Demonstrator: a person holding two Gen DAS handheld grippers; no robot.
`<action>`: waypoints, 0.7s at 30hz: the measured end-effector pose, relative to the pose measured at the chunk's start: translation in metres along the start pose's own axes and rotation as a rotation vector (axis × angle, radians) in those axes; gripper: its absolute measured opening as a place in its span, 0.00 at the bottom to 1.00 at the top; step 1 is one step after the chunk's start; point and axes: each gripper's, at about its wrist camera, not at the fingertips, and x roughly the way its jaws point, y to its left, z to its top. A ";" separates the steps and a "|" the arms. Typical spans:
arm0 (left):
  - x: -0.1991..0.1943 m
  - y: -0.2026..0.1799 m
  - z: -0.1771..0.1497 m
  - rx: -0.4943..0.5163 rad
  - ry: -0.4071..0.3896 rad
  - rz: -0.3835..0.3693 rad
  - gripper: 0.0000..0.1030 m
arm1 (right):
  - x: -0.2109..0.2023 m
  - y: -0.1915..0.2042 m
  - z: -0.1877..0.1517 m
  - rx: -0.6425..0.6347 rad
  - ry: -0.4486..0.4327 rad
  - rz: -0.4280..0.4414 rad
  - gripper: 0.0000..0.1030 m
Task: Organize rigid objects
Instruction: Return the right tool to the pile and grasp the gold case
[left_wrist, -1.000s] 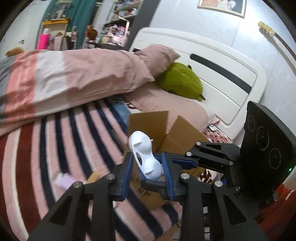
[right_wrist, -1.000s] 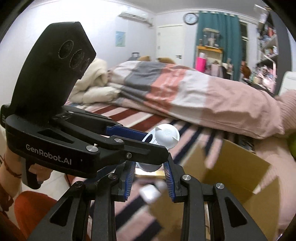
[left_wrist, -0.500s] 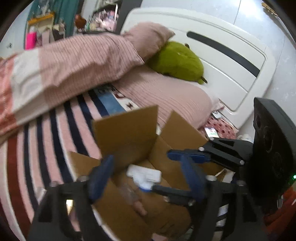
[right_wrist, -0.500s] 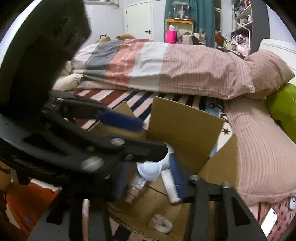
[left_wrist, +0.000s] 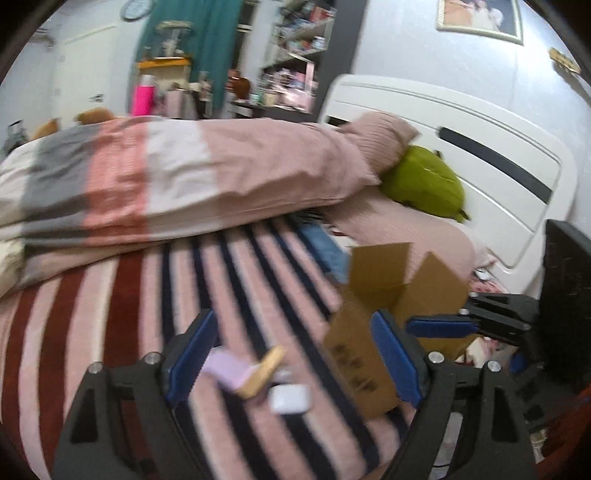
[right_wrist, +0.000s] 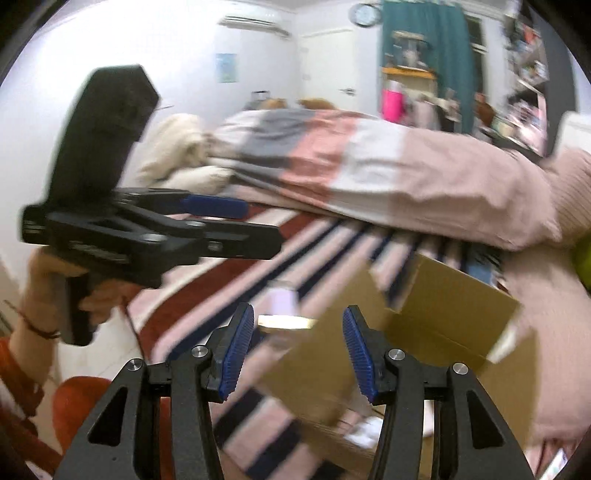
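Jaws of both grippers gape wide, empty — cardboard box (left_wrist: 373, 314) just right of left gripper (left_wrist: 291, 354).

The left wrist view looks forward between its own fingers (left_wrist: 192, 350), low over the striped bed (left_wrist: 122, 314), facing the headboard (left_wrist: 480, 147); the box (left_wrist: 373, 332) sits near, lower right. The right wrist view looks from the bed's edge across the bed (right_wrist: 229, 280) toward the far wall and door (right_wrist: 325, 59), with the box (right_wrist: 443, 306) close at right. Both views share the box, the folded duvet (left_wrist: 166, 177) (right_wrist: 369, 166) and the teal curtain (left_wrist: 192, 44) (right_wrist: 421, 44).
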 end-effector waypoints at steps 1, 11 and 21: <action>-0.005 0.011 -0.008 -0.008 -0.003 0.024 0.81 | 0.005 0.012 0.003 -0.026 0.001 0.021 0.45; -0.018 0.083 -0.073 -0.072 -0.006 0.089 0.81 | 0.097 0.079 -0.005 -0.037 0.147 0.123 0.71; 0.005 0.126 -0.106 -0.122 0.028 0.082 0.81 | 0.178 0.029 -0.034 0.264 0.248 -0.096 0.75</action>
